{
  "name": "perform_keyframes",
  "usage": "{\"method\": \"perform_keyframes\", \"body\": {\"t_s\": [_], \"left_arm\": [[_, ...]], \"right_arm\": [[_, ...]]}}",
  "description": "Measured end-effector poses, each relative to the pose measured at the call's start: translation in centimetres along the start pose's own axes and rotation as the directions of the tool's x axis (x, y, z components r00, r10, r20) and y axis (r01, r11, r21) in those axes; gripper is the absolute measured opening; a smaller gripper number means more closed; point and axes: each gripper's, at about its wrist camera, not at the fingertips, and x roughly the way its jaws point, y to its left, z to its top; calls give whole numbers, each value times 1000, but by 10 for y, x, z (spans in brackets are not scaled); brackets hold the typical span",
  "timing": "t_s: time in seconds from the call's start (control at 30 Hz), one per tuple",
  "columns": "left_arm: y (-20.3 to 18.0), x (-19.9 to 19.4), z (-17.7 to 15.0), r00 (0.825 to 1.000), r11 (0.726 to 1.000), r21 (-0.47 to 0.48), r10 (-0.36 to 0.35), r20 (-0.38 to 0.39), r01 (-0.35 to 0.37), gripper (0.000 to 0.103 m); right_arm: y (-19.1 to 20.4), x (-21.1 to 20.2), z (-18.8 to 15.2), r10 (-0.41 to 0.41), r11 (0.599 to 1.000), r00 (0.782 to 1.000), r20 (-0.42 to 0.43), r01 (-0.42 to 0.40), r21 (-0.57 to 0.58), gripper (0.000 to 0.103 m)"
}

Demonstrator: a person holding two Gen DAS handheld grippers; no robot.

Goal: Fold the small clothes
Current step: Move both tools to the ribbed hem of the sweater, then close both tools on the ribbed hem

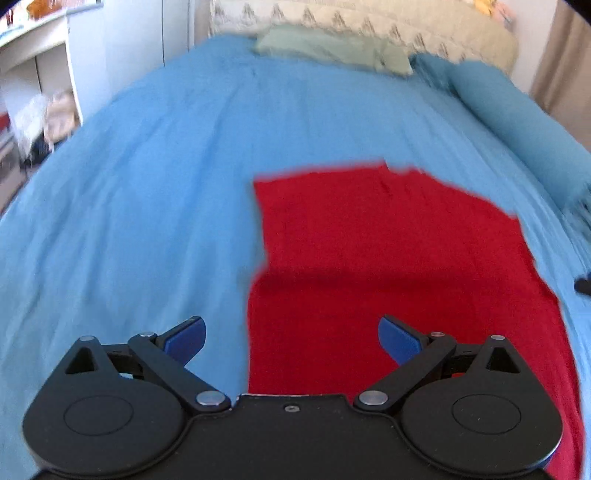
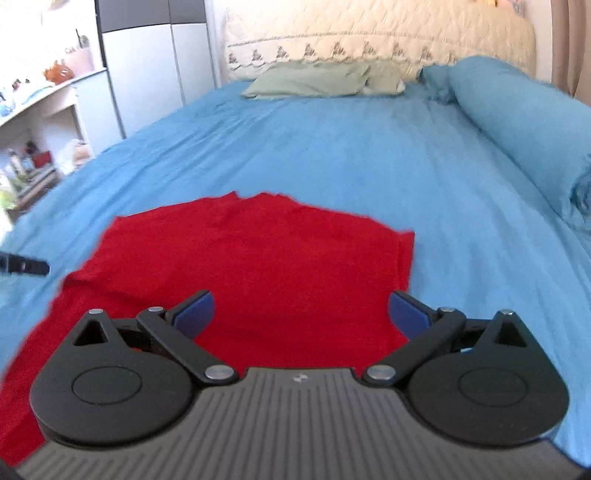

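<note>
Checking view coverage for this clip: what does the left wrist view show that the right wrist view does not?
Only the left wrist view shows the left tool with its pads apart, and the left edge of the red garment running straight beneath it.

Only the right wrist view shows the right tool, also open, and the garment's right sleeve.

Both share the garment lying flat on the blue bedsheet, the green pillow, the rolled blue blanket and the quilted headboard. Neither tool holds anything.

One red garment [image 2: 240, 273] is seen spread on one bed [image 2: 332, 155]. One green pillow [image 2: 317, 81] and one blue bolster [image 2: 524, 122] are counted. Two grippers are counted, left gripper [image 1: 291, 338] and right gripper [image 2: 301, 314].
</note>
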Motion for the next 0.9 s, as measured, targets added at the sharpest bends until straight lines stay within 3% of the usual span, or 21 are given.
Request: {"method": "perform_keyframes", "body": {"t_s": [0.1, 0.17, 0.3, 0.4, 0.57, 0.63, 0.7, 0.9], "left_arm": [[4, -22, -38, 990, 999, -16, -43, -135, 41, 102], [10, -29, -69, 968, 996, -57, -84, -236, 73, 101], [21, -33, -118, 919, 983, -143, -164, -359, 119, 93], [24, -33, -139, 901, 981, -163, -166, -401, 108, 81], [20, -39, -152, 908, 980, -152, -176, -381, 126, 75], [19, -36, -151, 907, 982, -137, -170, -386, 126, 57], [16, -32, -151, 904, 982, -126, -181, -388, 143, 52], [16, -31, -153, 900, 981, -103, -191, -393, 163, 45]], "right_arm": [[-7, -43, -15, 33, 998, 997, -73, -29, 48, 103], [-8, -68, -34, 24, 998, 990, -142, -14, 65, 103], [-8, -100, -83, 15, 995, 947, -320, 18, 100, 103], [-7, -119, -119, 2, 994, 910, -414, 44, 101, 103], [-7, -130, -159, 12, 988, 857, -516, 69, 138, 103], [-9, -130, -168, 25, 984, 836, -548, 77, 163, 103], [-11, -130, -174, 43, 980, 820, -571, 76, 182, 95], [-11, -131, -178, 42, 981, 815, -578, 76, 178, 87]]}}
